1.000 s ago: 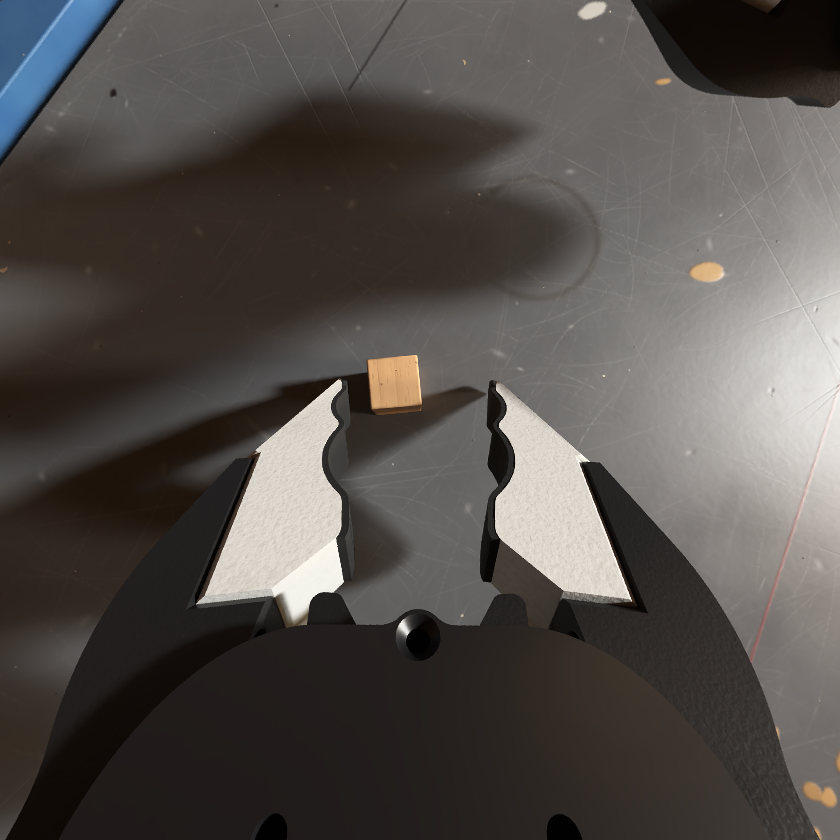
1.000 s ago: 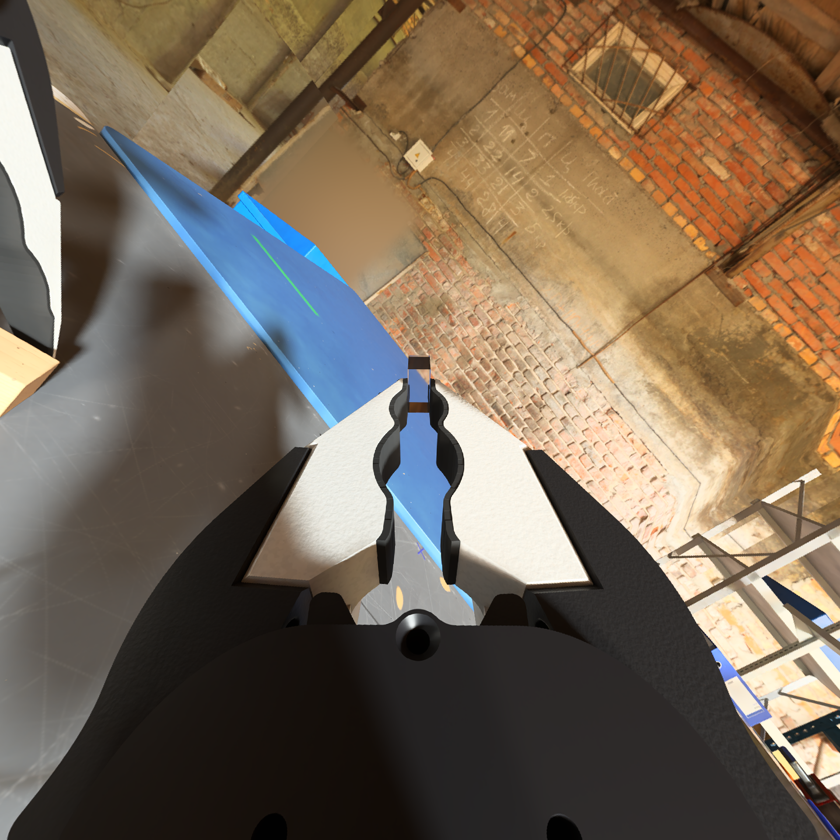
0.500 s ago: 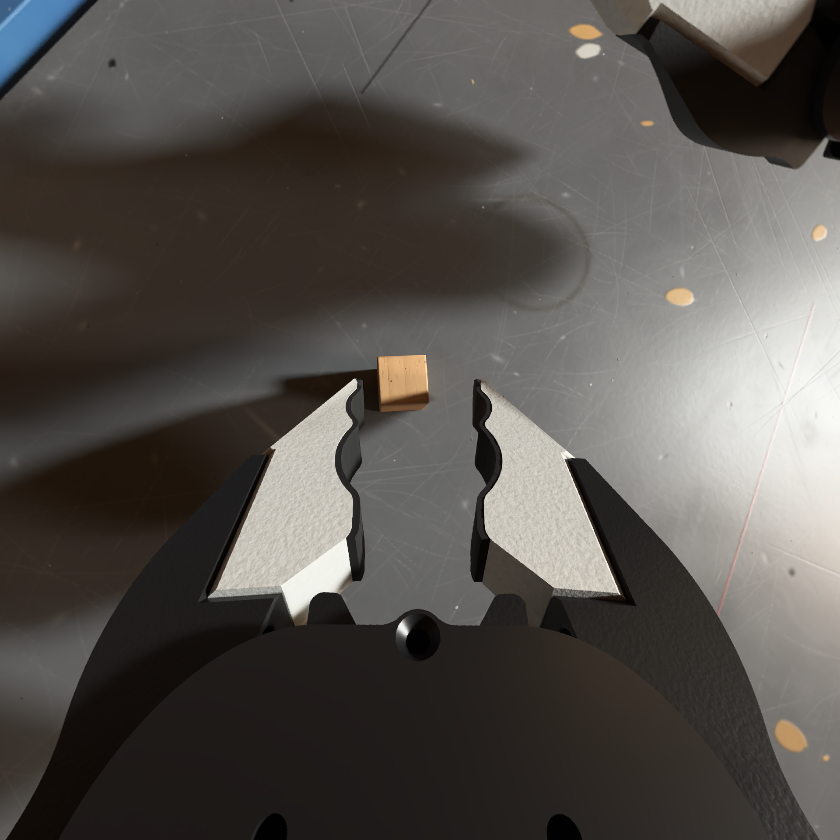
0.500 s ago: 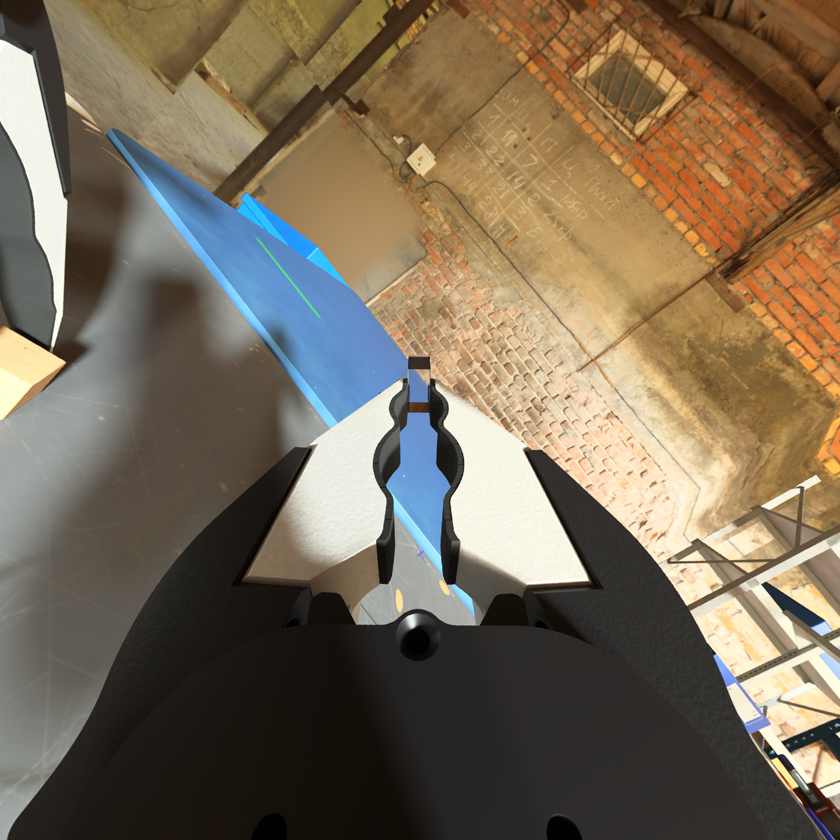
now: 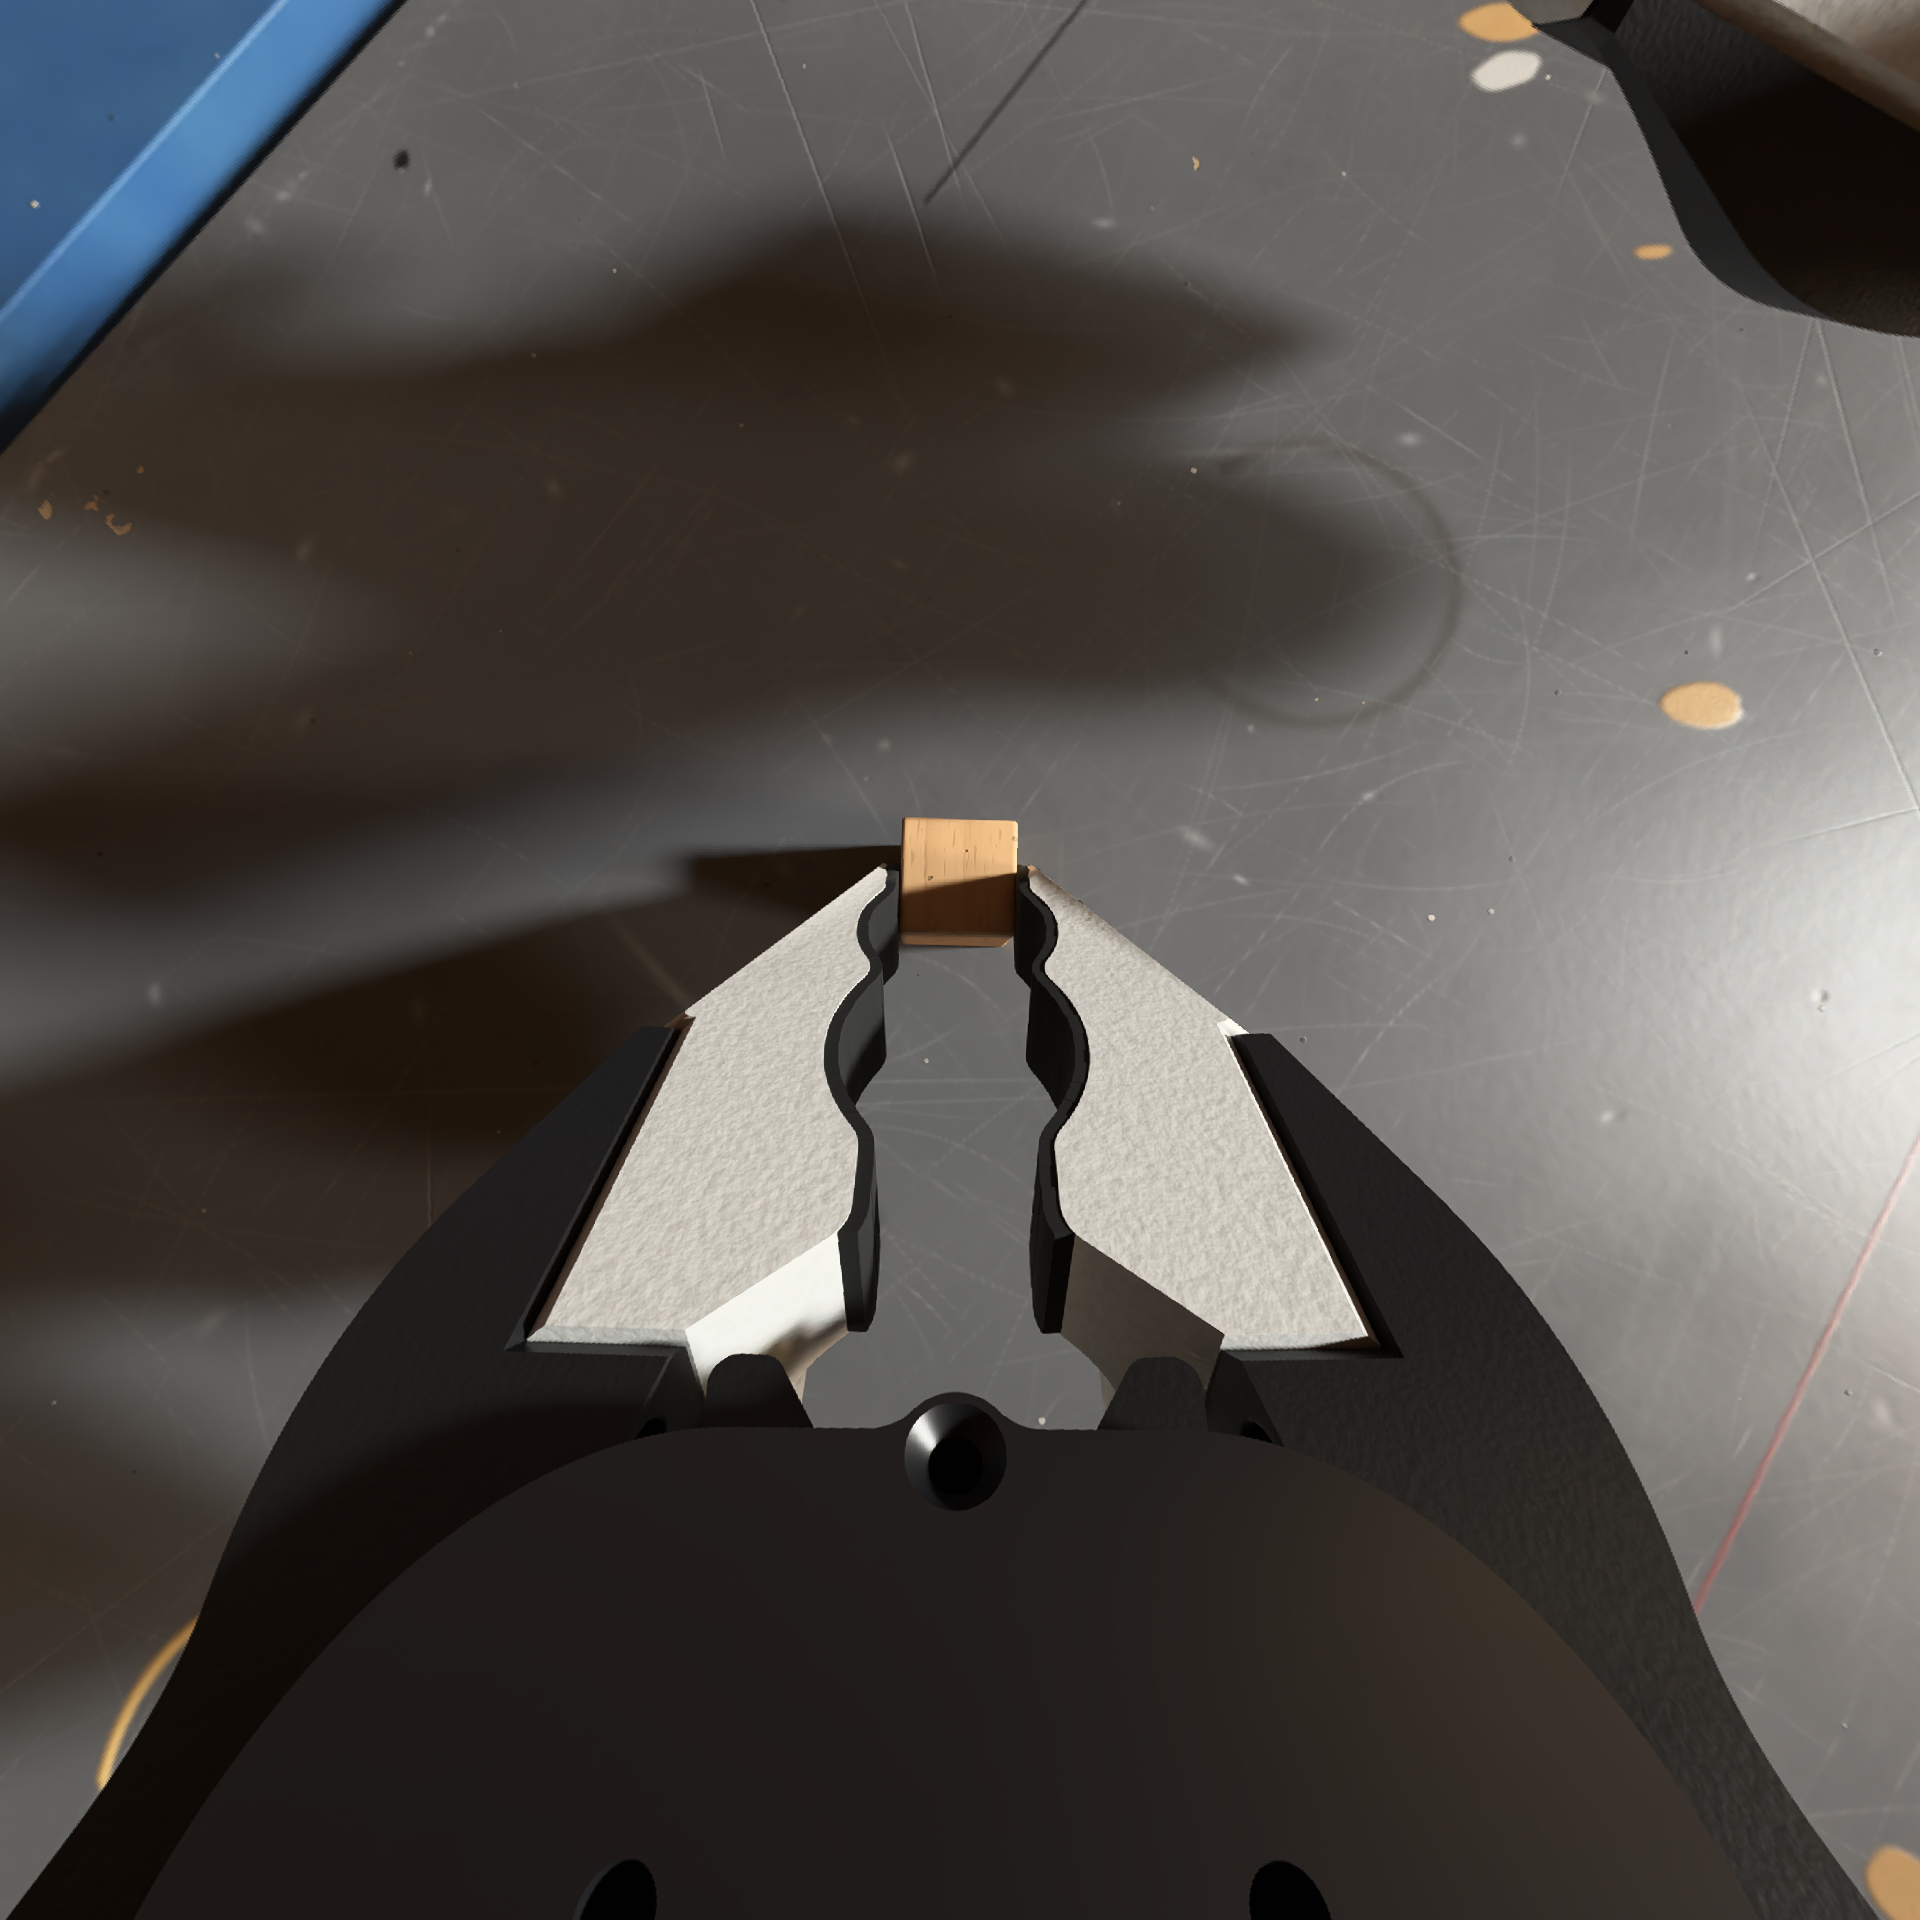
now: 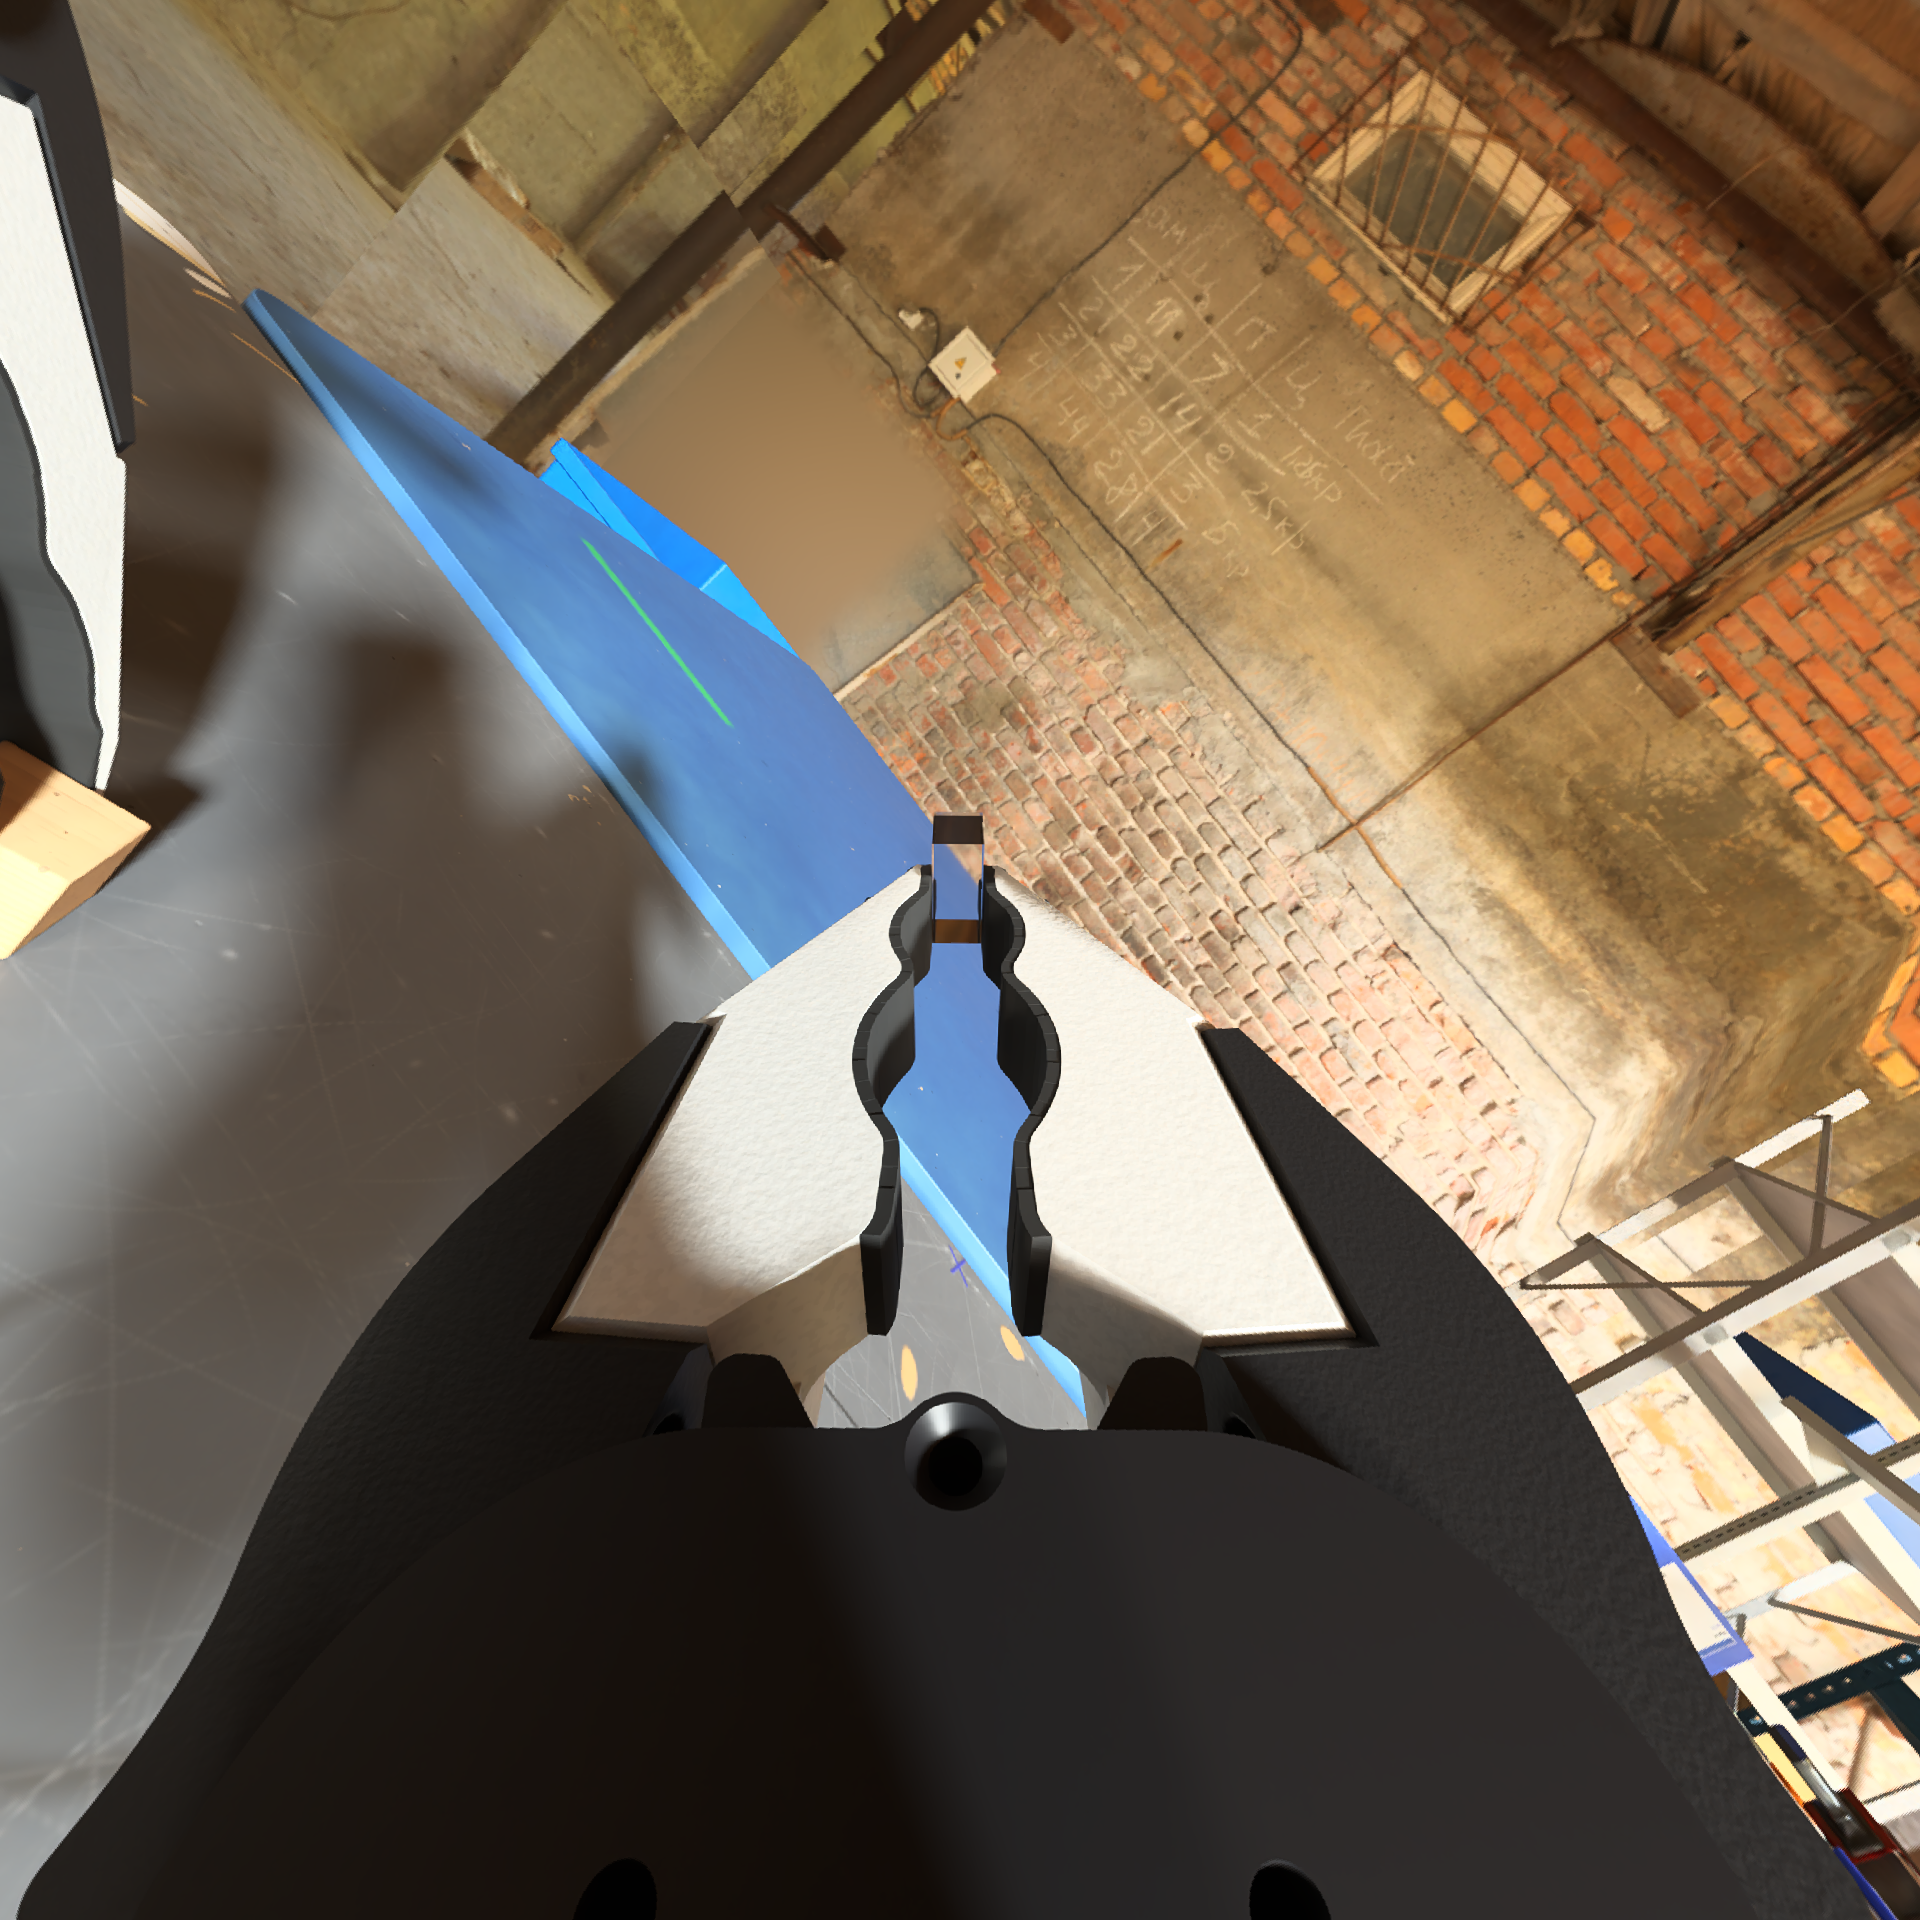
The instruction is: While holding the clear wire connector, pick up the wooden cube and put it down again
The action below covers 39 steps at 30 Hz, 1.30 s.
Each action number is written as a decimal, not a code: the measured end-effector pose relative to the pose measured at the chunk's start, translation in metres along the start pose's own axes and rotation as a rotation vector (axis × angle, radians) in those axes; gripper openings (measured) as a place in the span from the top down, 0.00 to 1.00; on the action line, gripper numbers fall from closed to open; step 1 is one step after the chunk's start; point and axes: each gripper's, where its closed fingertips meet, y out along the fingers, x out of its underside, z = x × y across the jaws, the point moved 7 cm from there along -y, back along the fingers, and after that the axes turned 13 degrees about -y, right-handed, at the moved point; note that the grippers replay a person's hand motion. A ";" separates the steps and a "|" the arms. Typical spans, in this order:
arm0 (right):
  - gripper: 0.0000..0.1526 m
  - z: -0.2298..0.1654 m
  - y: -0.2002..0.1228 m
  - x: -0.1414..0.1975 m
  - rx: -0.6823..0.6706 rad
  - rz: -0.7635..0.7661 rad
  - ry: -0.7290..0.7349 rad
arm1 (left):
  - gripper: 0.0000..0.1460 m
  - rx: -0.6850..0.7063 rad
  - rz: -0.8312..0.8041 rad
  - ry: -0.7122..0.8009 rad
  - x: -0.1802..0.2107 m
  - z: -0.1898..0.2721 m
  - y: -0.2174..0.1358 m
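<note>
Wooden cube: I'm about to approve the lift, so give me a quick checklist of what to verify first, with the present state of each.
1. Wooden cube sits between the left gripper fingertips: ok.
2. Both fingertips touch the cube's sides: looks ok; grip firmness cannot tell.
3. Cube centred at the tips, not skewed: ok.
4. Clear wire connector pinched in the right gripper: ok.
5. Right gripper stands apart from the cube: ok, only at the frame's upper right corner.
6. Cube off the grey table: cannot tell.
</note>
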 end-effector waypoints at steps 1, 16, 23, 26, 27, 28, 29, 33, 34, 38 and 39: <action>0.95 0.000 0.000 0.000 0.000 0.000 -0.002 | 0.86 -0.002 0.006 0.002 0.000 0.000 0.000; 0.95 -0.007 -0.001 -0.020 -0.005 0.068 -0.289 | 0.86 -0.003 0.068 0.099 0.001 0.019 -0.014; 0.95 -0.009 -0.003 -0.029 0.001 0.088 -0.398 | 0.86 -0.051 0.057 0.041 -0.003 0.023 -0.005; 0.95 -0.011 -0.003 -0.034 0.002 0.102 -0.451 | 0.86 -0.066 0.034 0.034 -0.003 0.026 -0.003; 0.95 -0.012 -0.003 -0.036 0.003 0.107 -0.464 | 0.86 -0.064 0.023 0.024 -0.003 0.027 -0.002; 0.95 -0.013 -0.003 -0.037 0.003 0.112 -0.474 | 0.86 -0.060 0.014 0.014 -0.003 0.027 -0.002; 0.95 -0.014 -0.003 -0.038 0.002 0.116 -0.487 | 0.86 -0.058 0.006 0.005 -0.003 0.028 -0.001; 0.95 -0.016 -0.004 -0.043 0.005 0.135 -0.517 | 0.86 -0.072 -0.004 -0.060 -0.004 0.027 0.001; 0.95 -0.016 -0.004 -0.044 0.007 0.137 -0.521 | 0.86 -0.067 -0.006 -0.076 -0.004 0.028 0.001; 0.95 -0.018 -0.005 -0.047 0.007 0.148 -0.520 | 0.86 -0.075 -0.010 -0.112 -0.004 0.030 0.004; 0.95 -0.018 -0.006 -0.047 0.006 0.149 -0.518 | 0.86 -0.074 -0.012 -0.120 -0.004 0.030 0.004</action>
